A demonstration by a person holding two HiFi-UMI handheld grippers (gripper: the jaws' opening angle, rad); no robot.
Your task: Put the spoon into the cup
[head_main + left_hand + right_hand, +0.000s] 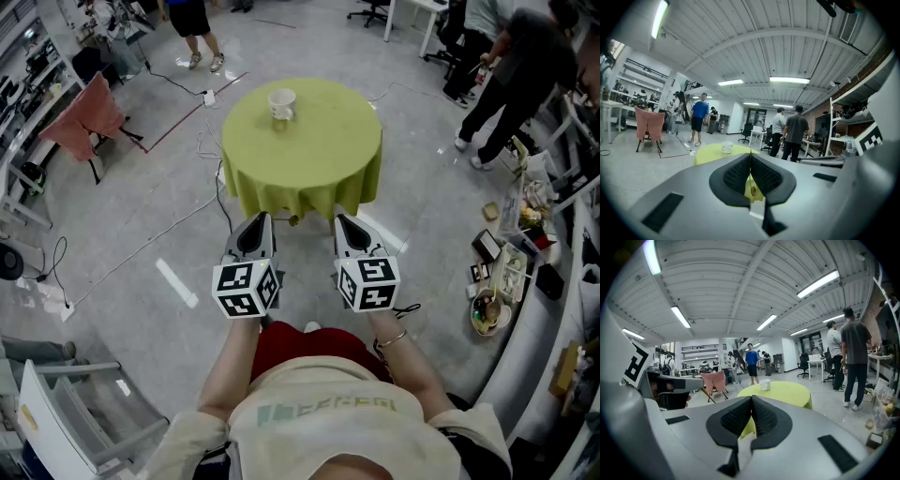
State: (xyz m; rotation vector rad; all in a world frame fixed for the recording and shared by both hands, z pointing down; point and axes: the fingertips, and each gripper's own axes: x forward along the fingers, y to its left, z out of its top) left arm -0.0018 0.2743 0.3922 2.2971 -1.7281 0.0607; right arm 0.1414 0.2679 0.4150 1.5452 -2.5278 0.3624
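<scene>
Two closed tools: right tool empty, left tool pinching a spoon the head view hides.

Cup contents too small to tell, table legs hidden under green cloth
</scene>
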